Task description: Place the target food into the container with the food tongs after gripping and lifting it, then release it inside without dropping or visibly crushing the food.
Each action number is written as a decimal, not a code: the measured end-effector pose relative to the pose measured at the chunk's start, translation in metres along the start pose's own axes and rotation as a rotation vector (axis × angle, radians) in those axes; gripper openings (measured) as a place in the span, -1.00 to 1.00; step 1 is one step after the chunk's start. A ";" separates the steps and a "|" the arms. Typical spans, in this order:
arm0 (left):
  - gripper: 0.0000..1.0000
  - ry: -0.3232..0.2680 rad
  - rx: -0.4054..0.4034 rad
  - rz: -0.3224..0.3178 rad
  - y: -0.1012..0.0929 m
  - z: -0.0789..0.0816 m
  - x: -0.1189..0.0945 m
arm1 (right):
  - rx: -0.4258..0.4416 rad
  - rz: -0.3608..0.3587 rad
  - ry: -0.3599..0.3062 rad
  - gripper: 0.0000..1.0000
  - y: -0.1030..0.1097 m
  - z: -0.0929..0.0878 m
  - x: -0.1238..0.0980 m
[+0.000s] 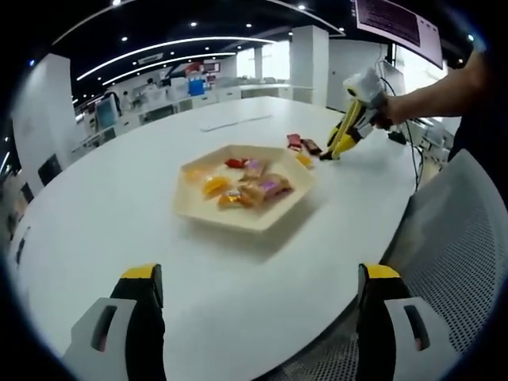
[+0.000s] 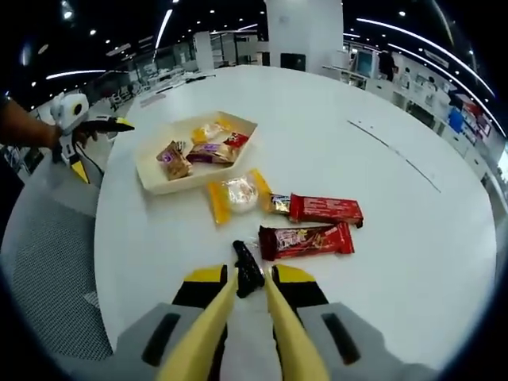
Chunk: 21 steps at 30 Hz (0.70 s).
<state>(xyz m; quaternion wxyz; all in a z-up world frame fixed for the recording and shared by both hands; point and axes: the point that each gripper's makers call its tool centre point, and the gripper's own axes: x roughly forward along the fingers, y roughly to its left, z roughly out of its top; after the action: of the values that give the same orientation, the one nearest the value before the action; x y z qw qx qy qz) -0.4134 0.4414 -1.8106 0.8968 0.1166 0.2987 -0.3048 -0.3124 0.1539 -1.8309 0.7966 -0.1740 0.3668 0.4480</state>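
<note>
Right claw [image 2: 248, 279] pinching black packet [image 2: 247, 270]

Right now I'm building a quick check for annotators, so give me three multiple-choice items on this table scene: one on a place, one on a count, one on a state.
1. Where do the two red bars lie?
A. inside the tray
B. on the table outside the tray
C. on the chair

2. How many snacks lie on the table outside the tray, counting the dark one between the tongs?
A. two
B. four
C. seven

3. How does the left gripper stand?
A. jaws wide apart, nothing between them
B. shut on a wrapper
C. shut on the tray rim

Answers:
1 B: the upper red bar and the lower red bar rest on the white table, apart from the tray.
2 B: the yellow packet, both red bars and the small dark snack between the yellow tongs.
3 A: the left gripper shows bare table between its jaws.
</note>
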 end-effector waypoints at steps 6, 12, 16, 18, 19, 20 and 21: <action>0.97 -0.002 0.009 -0.001 0.000 0.000 0.000 | 0.041 0.002 -0.011 -0.59 0.002 0.007 -0.006; 0.94 0.001 0.026 0.007 0.000 0.000 -0.001 | 0.035 0.001 -0.028 -0.58 0.004 0.018 -0.012; 0.93 -0.005 0.033 0.010 0.001 0.002 -0.001 | 0.037 -0.008 -0.045 -0.58 0.000 0.028 -0.020; 0.93 -0.006 0.033 0.014 0.001 0.002 -0.001 | 0.029 -0.021 -0.053 -0.58 -0.005 0.033 -0.023; 0.94 -0.010 0.032 0.017 0.002 0.002 -0.001 | 0.033 -0.022 -0.052 -0.58 -0.006 0.035 -0.024; 0.94 -0.014 0.032 0.022 0.003 0.003 -0.001 | 0.035 -0.022 -0.052 -0.58 -0.007 0.036 -0.025; 0.94 -0.013 0.031 0.026 0.003 0.003 -0.002 | 0.030 -0.027 -0.054 -0.58 -0.009 0.038 -0.027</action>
<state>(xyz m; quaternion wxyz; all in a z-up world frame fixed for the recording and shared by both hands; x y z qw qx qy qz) -0.4109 0.4435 -1.8070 0.9007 0.1324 0.2865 -0.2987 -0.2975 0.1566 -1.7863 0.8147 -0.1549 0.3496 0.4358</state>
